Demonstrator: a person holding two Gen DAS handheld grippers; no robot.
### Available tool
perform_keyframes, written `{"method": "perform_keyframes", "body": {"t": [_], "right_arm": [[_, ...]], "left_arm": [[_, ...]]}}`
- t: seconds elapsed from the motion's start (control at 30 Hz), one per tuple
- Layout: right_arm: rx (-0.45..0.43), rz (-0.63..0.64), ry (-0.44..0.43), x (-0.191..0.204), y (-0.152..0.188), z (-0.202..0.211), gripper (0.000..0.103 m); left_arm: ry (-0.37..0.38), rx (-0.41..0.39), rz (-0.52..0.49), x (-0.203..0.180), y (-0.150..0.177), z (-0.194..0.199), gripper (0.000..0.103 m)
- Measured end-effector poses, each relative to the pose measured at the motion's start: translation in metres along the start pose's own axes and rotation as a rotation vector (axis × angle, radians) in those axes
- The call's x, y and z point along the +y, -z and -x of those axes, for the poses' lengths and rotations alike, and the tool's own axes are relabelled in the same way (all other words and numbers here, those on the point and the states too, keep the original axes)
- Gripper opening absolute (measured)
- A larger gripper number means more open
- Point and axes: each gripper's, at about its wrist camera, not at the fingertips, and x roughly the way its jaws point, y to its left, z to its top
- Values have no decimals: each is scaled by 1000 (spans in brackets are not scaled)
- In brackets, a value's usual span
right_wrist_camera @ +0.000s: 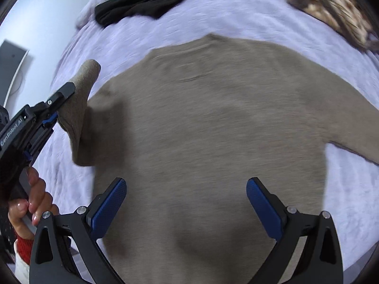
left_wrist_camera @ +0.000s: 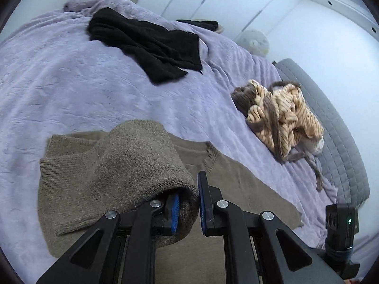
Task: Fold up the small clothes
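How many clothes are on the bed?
3, perhaps more: the tan sweater spread in front, its sleeve pinched in the left gripper; the black garment farther back; the striped bundle at the right, which may hold several pieces.

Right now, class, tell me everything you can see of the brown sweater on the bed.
The brown sweater is a plain, fuzzy knit with ribbed edges. It lies spread flat on the purple blanket, one sleeve stretched out sideways. The other sleeve is lifted and pinched in the left tongs. The right tongs hover open above its body.
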Motion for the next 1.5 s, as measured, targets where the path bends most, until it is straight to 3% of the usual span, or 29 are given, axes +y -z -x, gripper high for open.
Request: {"method": "perform_keyframes", "body": {"t": [0.1,0.13,0.17,0.23,0.33,0.43,0.53,0.67,0.83,0.9,0.93,0.97,1.0,1.03,1.07,1.17,1.23,1.3,1.4,1.43,1.47,1.5], "right_arm": [[5,-43,37,-34,-4,1,102],[9,-55,44,-45,-6,0,102],[12,-63,51,-52,-6,-1,102],[22,-75,62,-64,-5,-7,102],[26,-65,67,-72,-6,-10,102],[14,4,99,-63,-13,-7,102],[-35,161,133,-32,-24,-6,102],[-100,441,160,39,-36,-17,102],[-127,816,248,126,-26,-58,101],[-127,955,315,145,-14,-83,100],[-131,1015,364,152,-8,-95,97],[-131,1079,426,157,-3,-110,89],[-123,1103,445,156,-1,-117,68],[-110,1091,435,155,-4,-121,52],[-112,1042,419,151,-11,-118,21],[-164,689,203,114,-49,-74,17],[-199,402,20,67,-70,-48,17],[-219,142,-78,6,-76,-37,17],[-126,-183,-205,-73,-67,-53,23],[-94,-253,-213,-91,-60,-58,28],[-81,-288,-221,-103,-54,-60,51],[-92,-307,-264,-110,-46,-60,67]], "left_arm": [[-74,62,-64,-26,15,-40,16],[-116,96,-78,-28,21,-51,30],[-165,132,-96,-33,27,-64,53],[-214,136,-119,-36,37,-71,66],[-223,155,-137,-34,48,-60,66],[-212,119,-142,-28,50,-30,67],[-262,49,-117,-6,43,9,94],[-368,15,-34,54,22,41,94],[-408,133,129,131,5,24,94],[-380,158,162,148,3,16,94],[-365,163,172,152,2,13,94],[-354,162,182,156,1,11,94],[-344,162,185,157,1,9,94],[-336,162,184,158,0,8,94],[-334,162,180,157,-1,6,93],[-334,173,162,156,-2,0,93],[-330,181,165,156,-6,-6,93],[-328,186,173,157,-8,-9,93],[-329,193,174,158,-8,-13,86],[-333,201,170,159,-8,-15,84],[-338,206,166,159,-8,-17,84],[-339,208,163,159,-7,-18,84]]}}
